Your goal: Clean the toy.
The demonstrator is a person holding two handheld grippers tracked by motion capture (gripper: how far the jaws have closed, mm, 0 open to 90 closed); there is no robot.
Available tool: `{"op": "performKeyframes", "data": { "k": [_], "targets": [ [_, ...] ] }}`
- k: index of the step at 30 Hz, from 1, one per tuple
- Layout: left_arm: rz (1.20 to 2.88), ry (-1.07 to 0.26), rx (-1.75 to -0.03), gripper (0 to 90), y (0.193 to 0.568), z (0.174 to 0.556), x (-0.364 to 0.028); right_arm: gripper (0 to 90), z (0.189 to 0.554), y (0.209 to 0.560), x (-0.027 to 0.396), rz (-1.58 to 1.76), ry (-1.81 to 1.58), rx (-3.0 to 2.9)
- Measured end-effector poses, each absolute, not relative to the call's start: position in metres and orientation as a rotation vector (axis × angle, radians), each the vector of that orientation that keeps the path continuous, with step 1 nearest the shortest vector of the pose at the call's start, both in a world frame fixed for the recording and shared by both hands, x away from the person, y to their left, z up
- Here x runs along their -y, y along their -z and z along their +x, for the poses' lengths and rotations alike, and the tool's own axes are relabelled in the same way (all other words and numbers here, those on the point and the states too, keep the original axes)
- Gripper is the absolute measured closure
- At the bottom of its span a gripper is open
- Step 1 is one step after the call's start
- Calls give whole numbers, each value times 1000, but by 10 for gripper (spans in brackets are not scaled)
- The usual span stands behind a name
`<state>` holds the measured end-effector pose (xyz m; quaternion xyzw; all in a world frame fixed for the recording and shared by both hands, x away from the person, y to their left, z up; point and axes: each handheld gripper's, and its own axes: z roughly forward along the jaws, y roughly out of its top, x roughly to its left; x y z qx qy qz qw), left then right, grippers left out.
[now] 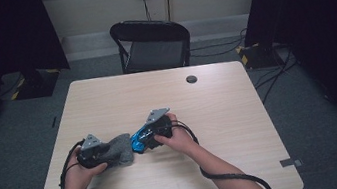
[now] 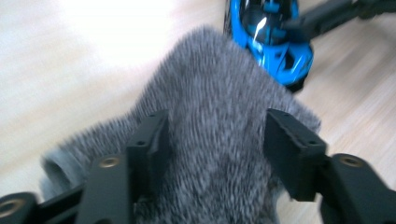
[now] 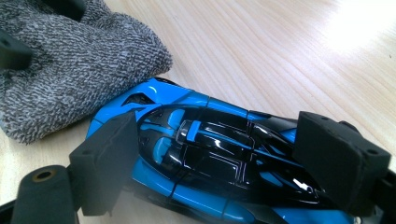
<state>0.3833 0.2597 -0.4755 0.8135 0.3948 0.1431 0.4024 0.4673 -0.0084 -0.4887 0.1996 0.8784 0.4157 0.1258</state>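
Pale wood table [image 1: 220, 117] first: I see the grey knitted cloth [image 2: 219, 121] lying near its front edge, my left gripper [image 2: 217, 140] spread wide around it, pads clear. The blue toy car [image 3: 201, 158] touches the cloth; my right gripper [image 3: 215, 163] straddles it, whether clamped I cannot tell. Dragging the cloth could shove the car askew.

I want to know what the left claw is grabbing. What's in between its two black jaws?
A fuzzy grey cloth lies between them, plain in the left gripper view. The left gripper stands open around it.
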Motion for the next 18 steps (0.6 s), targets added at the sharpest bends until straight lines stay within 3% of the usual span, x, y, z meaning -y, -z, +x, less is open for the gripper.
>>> {"op": "performKeyframes", "data": {
  "k": [2, 8, 9, 10, 11, 15, 18],
  "targets": [
    [2065, -363, -992, 321, 475, 386, -259, 142, 467, 489, 8, 579, -1209, -2560],
    [2143, -329, -921, 324, 496, 397, -256, 141, 468, 488, 7, 583, -1200, -2565],
    [2150, -307, -912, 393, 494, 396, -256, 139, 467, 488, 7, 586, -1201, -2563],
    [2145, -255, -928, 566, 491, 395, -256, 139, 467, 488, 7, 586, -1204, -2560],
    [2146, -226, -950, 654, 490, 394, -255, 138, 467, 489, 7, 584, -1206, -2558],
    [2140, -203, -1038, 726, 484, 392, -253, 138, 467, 488, 7, 583, -1203, -2559],
    [2169, -86, -972, 735, 477, 383, -247, 138, 467, 488, 6, 589, -1196, -2564]
  ]
}}
